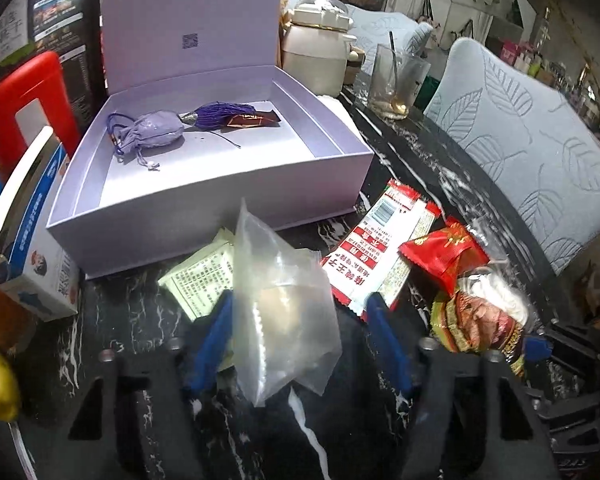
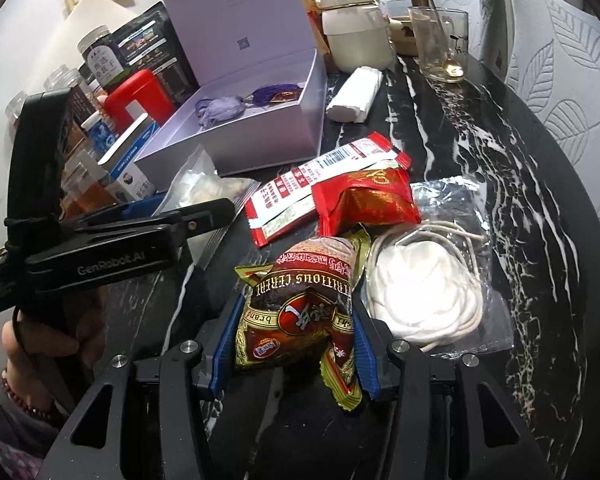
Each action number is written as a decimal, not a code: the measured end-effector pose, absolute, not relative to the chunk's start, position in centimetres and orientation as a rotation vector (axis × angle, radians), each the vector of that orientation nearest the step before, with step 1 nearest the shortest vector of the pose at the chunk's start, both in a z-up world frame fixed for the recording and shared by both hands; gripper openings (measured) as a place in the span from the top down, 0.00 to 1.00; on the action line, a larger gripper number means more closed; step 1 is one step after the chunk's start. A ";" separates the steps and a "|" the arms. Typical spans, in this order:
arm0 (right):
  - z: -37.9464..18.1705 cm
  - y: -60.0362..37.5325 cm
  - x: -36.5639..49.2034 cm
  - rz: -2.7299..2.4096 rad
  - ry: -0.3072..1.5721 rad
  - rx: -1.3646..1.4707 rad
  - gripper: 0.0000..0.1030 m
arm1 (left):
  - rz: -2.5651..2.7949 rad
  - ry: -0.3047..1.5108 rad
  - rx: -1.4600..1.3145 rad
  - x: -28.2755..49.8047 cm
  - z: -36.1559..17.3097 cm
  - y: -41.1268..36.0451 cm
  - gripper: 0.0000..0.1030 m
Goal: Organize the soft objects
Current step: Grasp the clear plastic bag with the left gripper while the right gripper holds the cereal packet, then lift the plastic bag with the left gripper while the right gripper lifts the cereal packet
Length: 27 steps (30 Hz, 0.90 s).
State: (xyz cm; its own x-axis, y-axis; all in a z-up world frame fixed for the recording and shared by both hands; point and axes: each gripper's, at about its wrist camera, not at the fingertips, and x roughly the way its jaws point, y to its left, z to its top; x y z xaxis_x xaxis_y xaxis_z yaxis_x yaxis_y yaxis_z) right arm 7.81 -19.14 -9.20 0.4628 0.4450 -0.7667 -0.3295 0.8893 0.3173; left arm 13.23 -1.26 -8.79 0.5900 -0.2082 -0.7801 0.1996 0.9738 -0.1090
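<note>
A: Right gripper?
B: Clamped on a brown cereal packet; crinkly, light, held mid-body.
A: Left gripper?
B: Jaws straddle a clear plastic bag; whether the pads press on it, I cannot tell. Limp, slippery film: probably best pinched at its fuller middle.
A: Beyond?
B: Both lie on the marble table, near the open lilac box.

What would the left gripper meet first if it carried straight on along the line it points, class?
Probably the near front wall of the open lilac box. The left gripper has a clear plastic bag between its fingers, and a pale green sachet lies low before the box; depth is unclear.
</note>
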 end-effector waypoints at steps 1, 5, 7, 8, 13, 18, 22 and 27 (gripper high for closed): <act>-9.2 -19.2 7.8 0.476 0.980 0.130 0.52 | -0.237 0.909 -0.006 13.2 -8.9 -1.3 0.47; -9.2 -19.2 7.7 0.472 0.977 0.125 0.52 | -0.250 0.918 -0.046 13.0 -9.1 -0.8 0.54; -9.2 -19.2 7.6 0.471 0.976 0.126 0.52 | -0.253 0.917 -0.045 12.5 -9.0 -0.9 0.55; -9.2 -19.2 7.5 0.470 0.975 0.128 0.52 | -0.252 0.914 -0.041 12.1 -8.9 -0.9 0.55; -9.1 -19.3 6.7 0.477 0.977 0.132 0.52 | -0.263 0.929 -0.045 10.4 -8.7 -1.0 0.55; -9.0 -19.3 5.5 0.470 0.979 0.132 0.52 | -0.263 0.938 -0.059 8.0 -8.4 -0.5 0.55; -8.9 -19.2 4.3 0.461 0.977 0.117 0.52 | -0.255 0.935 -0.043 5.6 -8.1 -0.2 0.55; -8.8 -18.7 2.4 0.460 0.975 0.086 0.52 | -0.254 0.958 -0.038 3.1 -8.1 0.2 0.55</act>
